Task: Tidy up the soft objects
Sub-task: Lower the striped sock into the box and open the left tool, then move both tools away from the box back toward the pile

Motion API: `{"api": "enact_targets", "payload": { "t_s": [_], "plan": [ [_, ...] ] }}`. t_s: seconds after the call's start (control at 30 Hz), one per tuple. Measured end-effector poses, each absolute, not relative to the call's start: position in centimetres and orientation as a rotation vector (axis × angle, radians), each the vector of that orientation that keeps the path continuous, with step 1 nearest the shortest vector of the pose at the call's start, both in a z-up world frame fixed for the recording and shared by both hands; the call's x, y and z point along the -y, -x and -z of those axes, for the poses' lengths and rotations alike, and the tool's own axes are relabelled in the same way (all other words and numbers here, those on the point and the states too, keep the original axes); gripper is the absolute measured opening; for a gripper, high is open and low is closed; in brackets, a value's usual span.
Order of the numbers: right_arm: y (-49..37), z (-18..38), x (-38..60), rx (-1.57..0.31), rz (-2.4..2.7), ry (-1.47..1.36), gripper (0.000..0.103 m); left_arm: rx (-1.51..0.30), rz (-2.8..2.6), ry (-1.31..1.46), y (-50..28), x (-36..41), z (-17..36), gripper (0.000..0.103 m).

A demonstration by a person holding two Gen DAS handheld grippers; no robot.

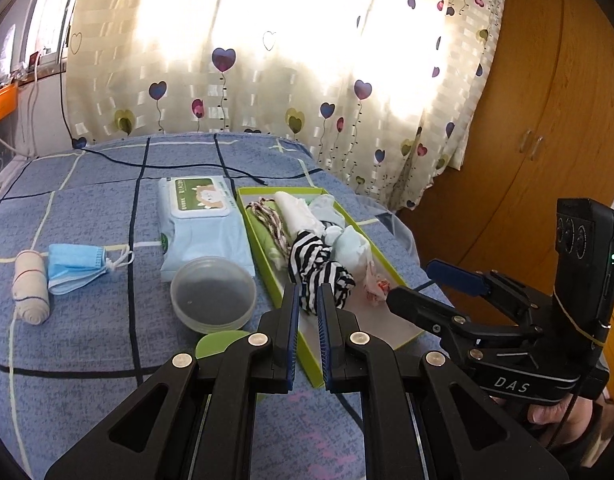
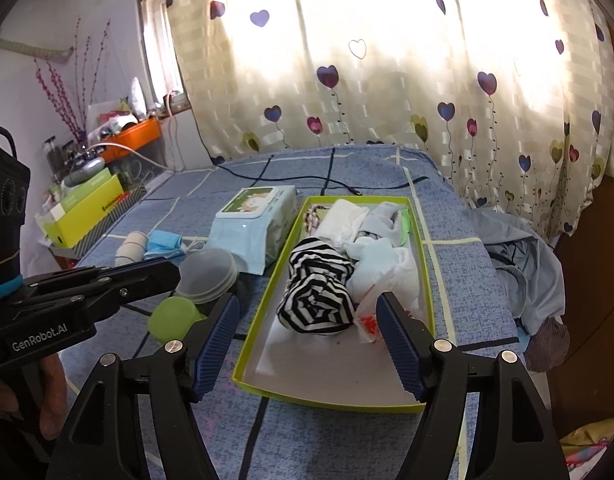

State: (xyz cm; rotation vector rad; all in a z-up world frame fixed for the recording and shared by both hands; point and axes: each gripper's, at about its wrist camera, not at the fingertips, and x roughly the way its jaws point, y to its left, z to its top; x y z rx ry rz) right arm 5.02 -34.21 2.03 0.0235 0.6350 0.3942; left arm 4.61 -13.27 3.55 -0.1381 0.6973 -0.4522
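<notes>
A green box point(image 1: 267, 248) point(image 2: 259, 344) on the bed holds a striped black-and-white cloth point(image 1: 319, 264) point(image 2: 317, 296), white and pale blue cloths point(image 2: 371, 240) and a small white bag with red print point(image 1: 377, 290). A blue face mask point(image 1: 77, 266) point(image 2: 163, 242) and a rolled beige bandage point(image 1: 31, 286) point(image 2: 133, 246) lie on the bed to the left. My left gripper point(image 1: 307, 292) is nearly shut and empty, just before the striped cloth. My right gripper point(image 2: 307, 308) is open and empty above the box's near end; it also shows in the left wrist view point(image 1: 415, 280).
A wipes pack point(image 1: 203, 220) point(image 2: 255, 224) lies left of the box, with a clear round lid point(image 1: 213, 294) point(image 2: 207, 272) and a green cap point(image 2: 173, 318) in front of it. A black cable point(image 1: 187, 168) crosses the bed. A wooden wardrobe point(image 1: 547, 120) stands at right.
</notes>
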Motion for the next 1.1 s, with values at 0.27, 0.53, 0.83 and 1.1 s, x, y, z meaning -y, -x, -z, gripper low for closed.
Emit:
{"api": "enact_targets", "payload": {
  "t_s": [0.27,0.53,0.83,1.1],
  "plan": [
    [-4.5,-1.8,33.1,-0.652,-0.408,0.004,0.072,-0.708,0.456,0.146,-4.0,12.4,-3.1,0.010],
    [-3.8,-2.2,31.9,-0.645,-0.422,0.026,0.072,-0.707,0.443,0.159,-3.4,11.1,-2.9,0.010],
    [-3.2,-2.7,30.9,-0.631,-0.445,0.029,0.072,-0.701,0.407,0.173,-2.8,9.1,-2.8,0.010],
    [-3.8,-2.8,28.4,-0.641,-0.493,0.056,0.072,-0.720,0.338,0.209,-3.0,5.9,-1.8,0.010]
  ]
}}
